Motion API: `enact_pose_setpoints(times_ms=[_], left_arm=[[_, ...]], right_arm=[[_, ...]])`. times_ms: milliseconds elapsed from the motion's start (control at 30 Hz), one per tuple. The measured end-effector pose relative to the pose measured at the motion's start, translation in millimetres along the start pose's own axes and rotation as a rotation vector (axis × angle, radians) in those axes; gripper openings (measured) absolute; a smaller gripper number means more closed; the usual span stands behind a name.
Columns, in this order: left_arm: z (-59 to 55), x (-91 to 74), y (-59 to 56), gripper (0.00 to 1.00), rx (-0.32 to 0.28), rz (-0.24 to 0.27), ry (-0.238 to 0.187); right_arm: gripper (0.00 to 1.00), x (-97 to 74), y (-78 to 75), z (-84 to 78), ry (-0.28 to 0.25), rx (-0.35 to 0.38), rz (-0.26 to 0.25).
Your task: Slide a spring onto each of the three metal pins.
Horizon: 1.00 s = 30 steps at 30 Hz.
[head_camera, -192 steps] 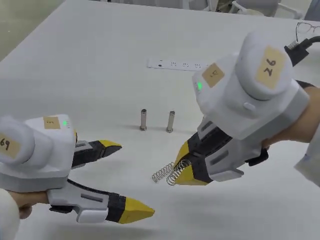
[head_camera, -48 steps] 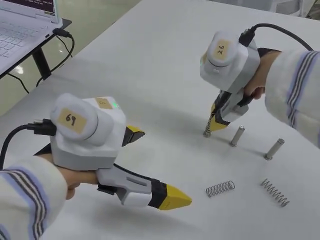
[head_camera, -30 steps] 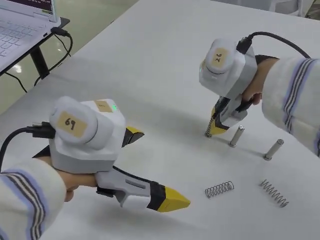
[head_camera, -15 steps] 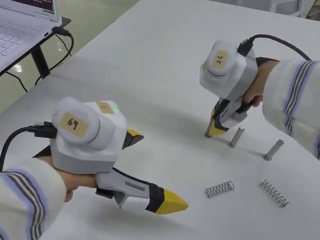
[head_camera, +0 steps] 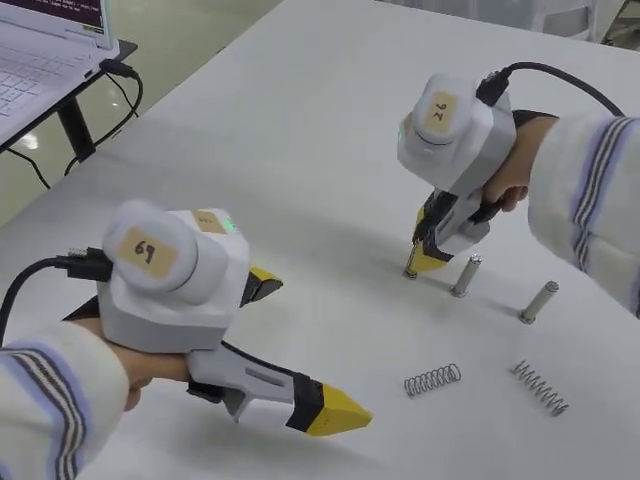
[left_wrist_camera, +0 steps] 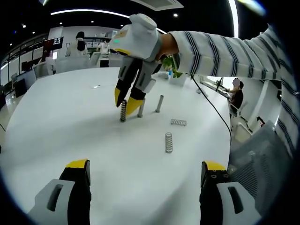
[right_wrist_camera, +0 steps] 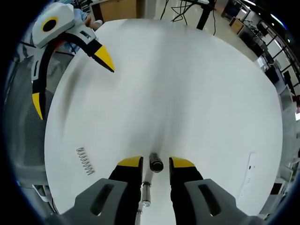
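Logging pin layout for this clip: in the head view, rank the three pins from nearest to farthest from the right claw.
1. Spring-covered pin, between the right claw tips.
2. Middle pin, just beside it.
3. End pin, farthest out, by the sleeve.

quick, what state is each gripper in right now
Left gripper: open, empty.
Right gripper: slightly open, jaws either side of the upright spring, apparently not gripping it.

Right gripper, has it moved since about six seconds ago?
Yes. The right gripper was nearer the camera than the pins; now its jaws straddle the end pin, left of the middle pin.
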State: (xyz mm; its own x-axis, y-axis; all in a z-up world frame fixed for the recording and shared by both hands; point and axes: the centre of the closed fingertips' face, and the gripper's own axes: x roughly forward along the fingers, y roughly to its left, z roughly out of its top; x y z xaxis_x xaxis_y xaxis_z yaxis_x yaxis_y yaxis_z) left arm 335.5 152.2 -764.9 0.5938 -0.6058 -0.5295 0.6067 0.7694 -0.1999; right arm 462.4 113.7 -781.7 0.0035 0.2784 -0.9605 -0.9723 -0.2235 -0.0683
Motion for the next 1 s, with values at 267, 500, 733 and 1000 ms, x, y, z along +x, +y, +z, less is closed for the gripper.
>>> enact_pose_setpoints(times_ms=[267, 500, 733, 1000], left_arm=[[-1.1, 0.6, -1.1, 0.94, -0.010, -0.003, 0.001], [-0.5, 0.8, -3.4, 0.95, -0.012, -0.005, -0.001], [-0.7, 0.4, -3.3, 0.95, -0.014, -0.004, 0.002], [-2.4, -0.7, -3.8, 0.95, -0.013, -0.010, 0.007]], right_arm=[[0.26, -14.9, -0.1, -1.4, -0.019, 0.012, -0.028], [0.30, -28.9, -0.9, -1.1, -0.047, 0.022, -0.069], [0.33, -43.7, 3.1, 3.2, -0.078, 0.024, -0.097], [0.36, -64.6, 16.9, 5.9, -0.127, 0.027, -0.129]])
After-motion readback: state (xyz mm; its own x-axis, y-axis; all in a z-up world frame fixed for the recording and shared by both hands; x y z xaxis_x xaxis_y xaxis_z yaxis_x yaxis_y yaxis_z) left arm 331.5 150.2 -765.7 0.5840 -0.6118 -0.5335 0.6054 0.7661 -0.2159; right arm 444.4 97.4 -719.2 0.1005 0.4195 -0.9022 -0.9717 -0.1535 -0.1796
